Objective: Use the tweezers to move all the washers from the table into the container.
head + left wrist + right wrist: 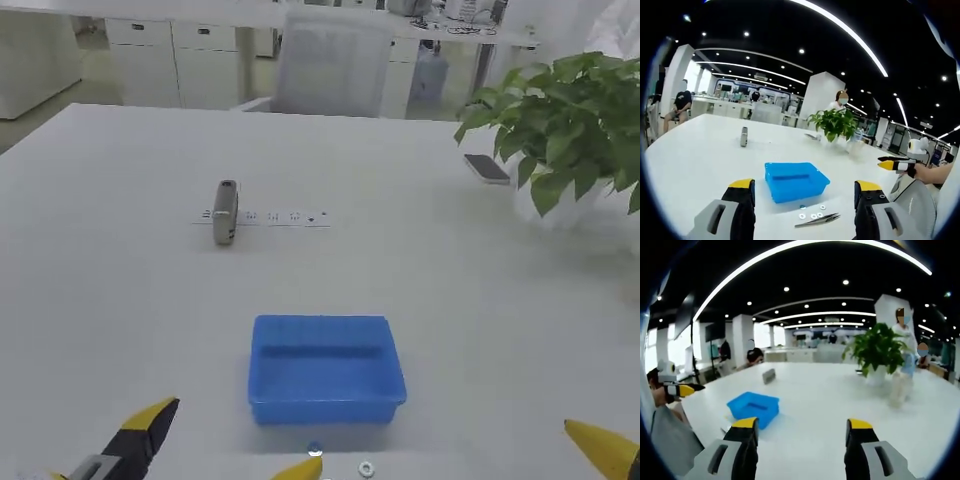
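My left gripper (805,185) and right gripper (801,423), jaws spread and holding nothing, hover near the seemingly empty blue container (795,181), with the washers (812,215) and untouched tweezers (818,219) lying just before it, so the whole job remains.

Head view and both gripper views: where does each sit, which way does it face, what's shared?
Head view: on the headset, looking forward and down at the table and container; yellow jaw tips at the bottom.
Left gripper view: on the left gripper, facing over tweezers, washers and container toward the plant; own open jaws, right gripper at right.
Right gripper view: on the right gripper, facing across the table toward the plant; own open jaws, left gripper at left.
Shared: container and plant, all three.
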`<action>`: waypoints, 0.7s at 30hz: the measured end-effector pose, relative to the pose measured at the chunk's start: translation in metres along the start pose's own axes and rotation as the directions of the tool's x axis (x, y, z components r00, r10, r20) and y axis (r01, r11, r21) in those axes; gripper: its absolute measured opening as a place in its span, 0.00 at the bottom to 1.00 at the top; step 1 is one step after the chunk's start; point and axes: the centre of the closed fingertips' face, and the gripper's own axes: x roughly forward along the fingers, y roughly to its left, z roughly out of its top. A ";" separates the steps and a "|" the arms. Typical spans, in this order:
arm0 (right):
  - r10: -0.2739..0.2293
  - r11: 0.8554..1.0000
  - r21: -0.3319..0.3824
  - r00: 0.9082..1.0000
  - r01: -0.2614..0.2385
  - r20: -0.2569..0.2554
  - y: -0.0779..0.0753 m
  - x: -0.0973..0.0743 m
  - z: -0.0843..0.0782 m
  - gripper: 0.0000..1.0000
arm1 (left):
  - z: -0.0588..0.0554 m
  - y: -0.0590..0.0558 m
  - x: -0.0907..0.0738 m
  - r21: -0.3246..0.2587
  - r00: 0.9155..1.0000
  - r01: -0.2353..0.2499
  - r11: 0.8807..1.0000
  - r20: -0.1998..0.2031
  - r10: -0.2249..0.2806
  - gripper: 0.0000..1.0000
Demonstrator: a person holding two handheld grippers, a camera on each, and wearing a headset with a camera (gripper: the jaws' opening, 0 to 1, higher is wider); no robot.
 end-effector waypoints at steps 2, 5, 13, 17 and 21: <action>0.005 1.000 -0.026 0.995 -0.008 -0.100 0.000 -0.001 -0.015 0.70 | -0.002 0.000 -0.001 0.028 1.000 0.006 1.000 -0.018 -0.006 0.76; 0.033 0.992 -0.114 0.977 -0.058 -0.212 0.007 0.000 -0.029 0.64 | -0.004 0.000 -0.001 0.003 0.999 0.031 1.000 -0.043 -0.031 0.72; 0.278 0.931 -0.135 0.900 -0.338 -0.335 0.077 0.016 -0.036 0.31 | -0.043 -0.004 0.006 0.018 0.932 0.232 0.973 -0.292 -0.217 0.50; 0.378 0.873 -0.153 0.841 -0.462 -0.387 0.112 0.031 -0.048 0.17 | -0.065 -0.005 0.011 0.043 0.874 0.320 0.946 -0.398 -0.278 0.39; 0.439 0.835 -0.126 0.787 -0.535 -0.432 0.137 0.043 -0.063 0.16 | -0.080 -0.007 0.017 0.077 0.820 0.403 0.912 -0.472 -0.322 0.28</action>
